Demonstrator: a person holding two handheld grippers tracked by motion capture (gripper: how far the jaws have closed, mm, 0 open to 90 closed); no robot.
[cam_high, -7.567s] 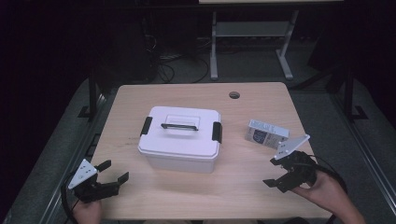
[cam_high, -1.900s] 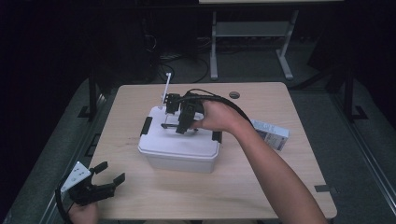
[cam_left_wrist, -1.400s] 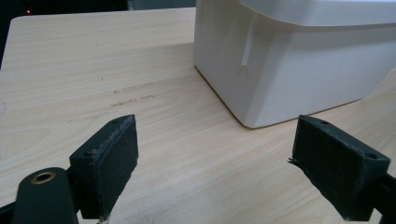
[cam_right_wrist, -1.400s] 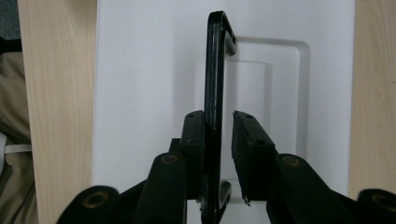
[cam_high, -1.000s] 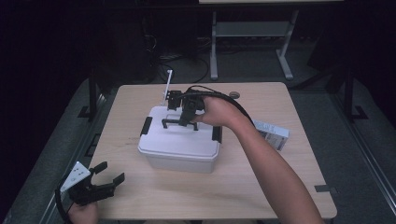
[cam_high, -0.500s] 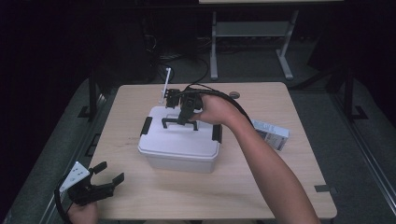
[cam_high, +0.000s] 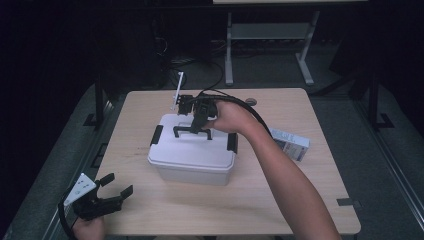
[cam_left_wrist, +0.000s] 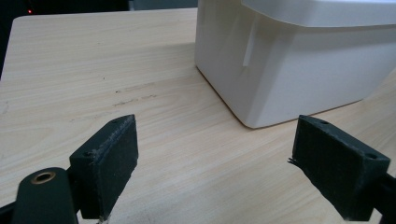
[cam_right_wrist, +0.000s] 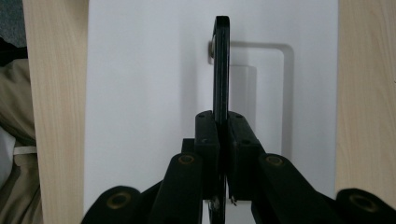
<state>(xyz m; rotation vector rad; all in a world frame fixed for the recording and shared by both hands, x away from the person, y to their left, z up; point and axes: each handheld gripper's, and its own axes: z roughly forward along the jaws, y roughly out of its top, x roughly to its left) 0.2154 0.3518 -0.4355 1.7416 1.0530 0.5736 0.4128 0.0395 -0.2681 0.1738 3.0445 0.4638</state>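
While the right gripper (cam_high: 194, 121) sits over the middle of the white lidded box (cam_high: 192, 159) at the centre of the table (cam_high: 150, 210), its jaws are pinched tight on the box's black handle (cam_right_wrist: 221, 60), which stands up edge-on in the right gripper view. That view is so close that you get just a strip of white lid (cam_right_wrist: 140, 93), and the near end of the handle is buried behind the pads. In the high view the gripper and the hand (cam_high: 235, 117) cover the middle of the handle, so I can't tell if the lid has come off the rim at all. The black side latches (cam_high: 156, 135) look flat against the lid, but they're small and dark.

The left gripper (cam_high: 107, 192) rests at the near left corner of the table, jaws spread wide with nothing between them; its own view cuts off the box's top and right side. A small printed carton (cam_high: 290, 144) lies to the right of the box, its label too blurry to read.
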